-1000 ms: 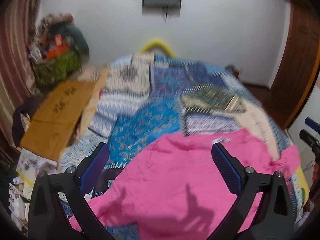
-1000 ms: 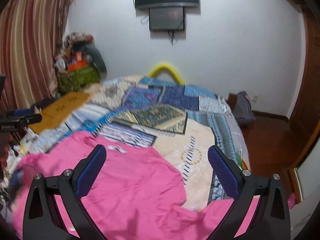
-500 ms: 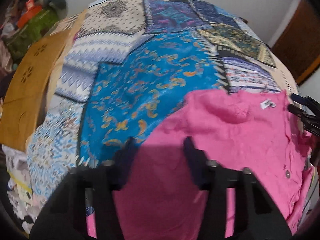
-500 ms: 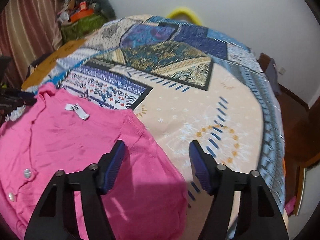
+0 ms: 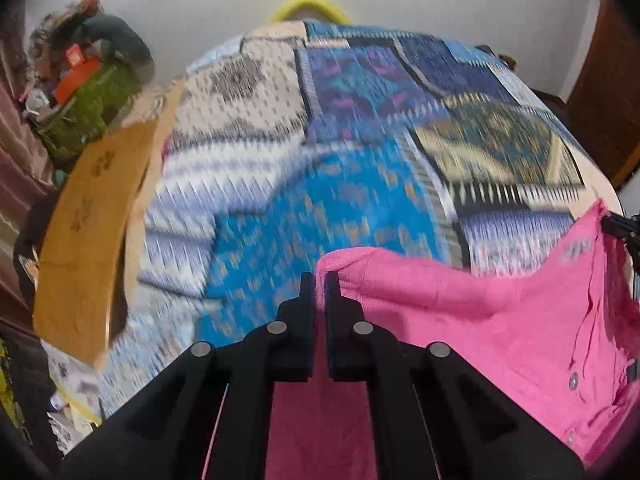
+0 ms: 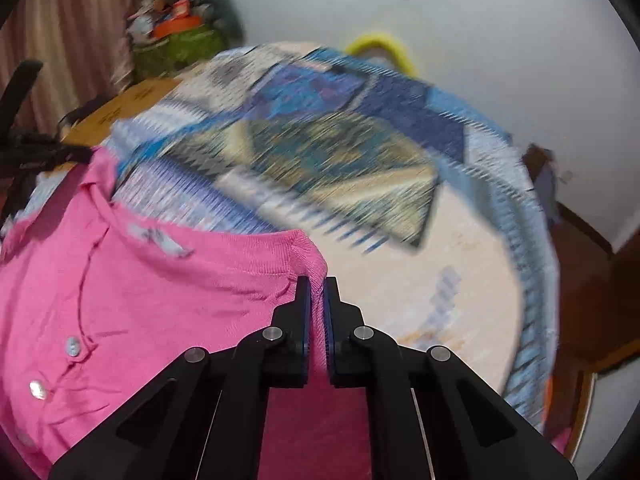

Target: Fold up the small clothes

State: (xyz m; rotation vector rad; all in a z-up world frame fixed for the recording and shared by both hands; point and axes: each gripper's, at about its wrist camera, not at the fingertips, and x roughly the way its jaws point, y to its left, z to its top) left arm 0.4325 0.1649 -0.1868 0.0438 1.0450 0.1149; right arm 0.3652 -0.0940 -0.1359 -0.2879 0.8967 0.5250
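A pink buttoned knit top lies on the patchwork bedspread. My left gripper is shut on its left shoulder corner, which is lifted off the bed. The top also shows in the right wrist view, with its white neck label and buttons facing up. My right gripper is shut on the right shoulder corner. The other gripper shows at the edge of each view. The lower part of the top is hidden behind the grippers.
A brown cardboard sheet lies along the bed's left edge. A green basket of clutter stands at the back left by a curtain. A yellow curved tube is behind the bed. A wooden door is at the right.
Both grippers went from open above the top to shut on its two shoulder corners. The corners now rise off the bed and both views are blurred by motion.
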